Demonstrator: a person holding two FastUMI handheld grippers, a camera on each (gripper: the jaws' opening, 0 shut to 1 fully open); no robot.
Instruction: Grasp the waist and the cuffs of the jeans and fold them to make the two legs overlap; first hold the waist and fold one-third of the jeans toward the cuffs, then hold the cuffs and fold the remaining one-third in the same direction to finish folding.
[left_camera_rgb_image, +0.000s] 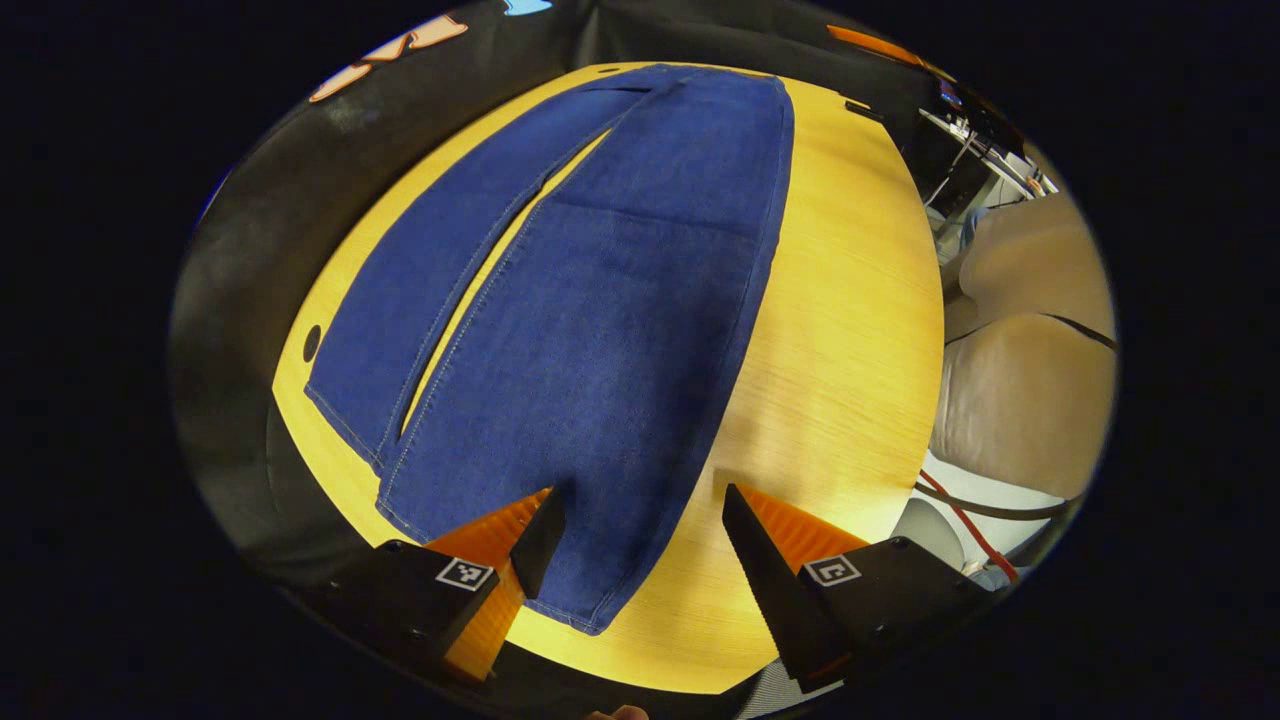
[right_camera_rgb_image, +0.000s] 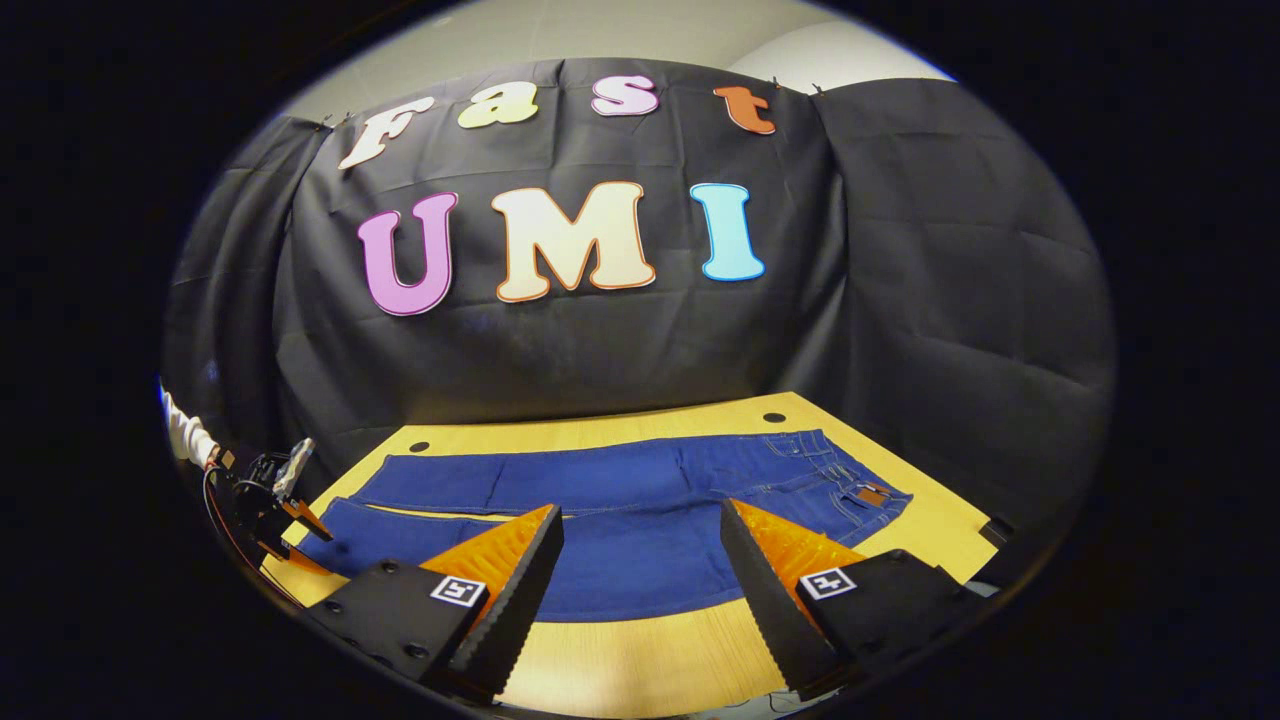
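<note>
- Spread jaws of the left gripper (left_camera_rgb_image: 640, 545) are held empty over the near cuff (left_camera_rgb_image: 590, 570); only one layer could be pinched.
- Likewise parted, the right gripper (right_camera_rgb_image: 640, 560) hangs before the jeans (right_camera_rgb_image: 640, 500); the waist (right_camera_rgb_image: 860, 495) lies ahead-right.
- Their long axis is seen crosswise on the table (right_camera_rgb_image: 600, 670); skewed legs are risked.

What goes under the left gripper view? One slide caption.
Open left gripper hovers at the cuff end of blue jeans spread flat on a wooden table.
</note>
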